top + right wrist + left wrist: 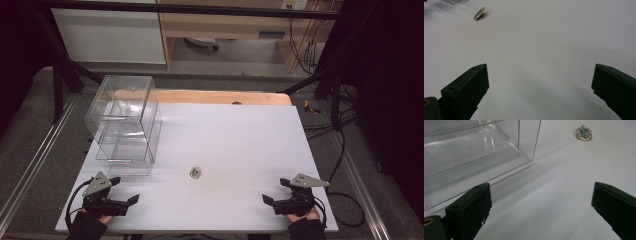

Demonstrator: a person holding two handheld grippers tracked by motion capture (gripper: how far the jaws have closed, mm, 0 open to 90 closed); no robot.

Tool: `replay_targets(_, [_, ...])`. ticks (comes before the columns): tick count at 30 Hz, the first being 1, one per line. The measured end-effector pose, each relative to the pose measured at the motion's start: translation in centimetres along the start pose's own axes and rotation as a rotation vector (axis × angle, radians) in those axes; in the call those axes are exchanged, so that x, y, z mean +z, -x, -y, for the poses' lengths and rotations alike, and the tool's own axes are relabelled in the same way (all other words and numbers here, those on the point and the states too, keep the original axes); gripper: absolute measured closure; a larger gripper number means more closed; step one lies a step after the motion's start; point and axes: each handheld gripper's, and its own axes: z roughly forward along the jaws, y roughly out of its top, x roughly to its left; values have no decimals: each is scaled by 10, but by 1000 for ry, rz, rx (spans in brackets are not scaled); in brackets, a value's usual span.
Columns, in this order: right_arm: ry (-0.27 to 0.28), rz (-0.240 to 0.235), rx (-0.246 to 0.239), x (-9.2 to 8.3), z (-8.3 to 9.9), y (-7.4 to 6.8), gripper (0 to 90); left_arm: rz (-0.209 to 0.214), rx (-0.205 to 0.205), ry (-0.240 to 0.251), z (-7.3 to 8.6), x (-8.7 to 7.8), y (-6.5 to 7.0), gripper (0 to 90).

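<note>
From above, a small crest badge (195, 173) lies mid-table (240, 135) beside a clear box (125, 125), the left gripper (125, 191) and right gripper (274, 191) agape near the front edge; each gripper view shows bare white tabletop between spread jaws.

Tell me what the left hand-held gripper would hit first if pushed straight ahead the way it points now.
Probably nothing but bare white table. The left hand-held gripper, jaws open, aims between the clear box on its left and the small crest badge farther off on its right; depth is hard to judge.
</note>
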Motion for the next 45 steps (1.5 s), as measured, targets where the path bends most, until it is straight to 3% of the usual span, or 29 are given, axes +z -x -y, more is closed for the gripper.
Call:
replay_targets(20, [-6,8,-13,1,0,0,16,22,6,-19,-5,5,8,23])
replay_targets(45, [-1,14,-10,1,0,0,16,55,76,-68,-20,20,37,25])
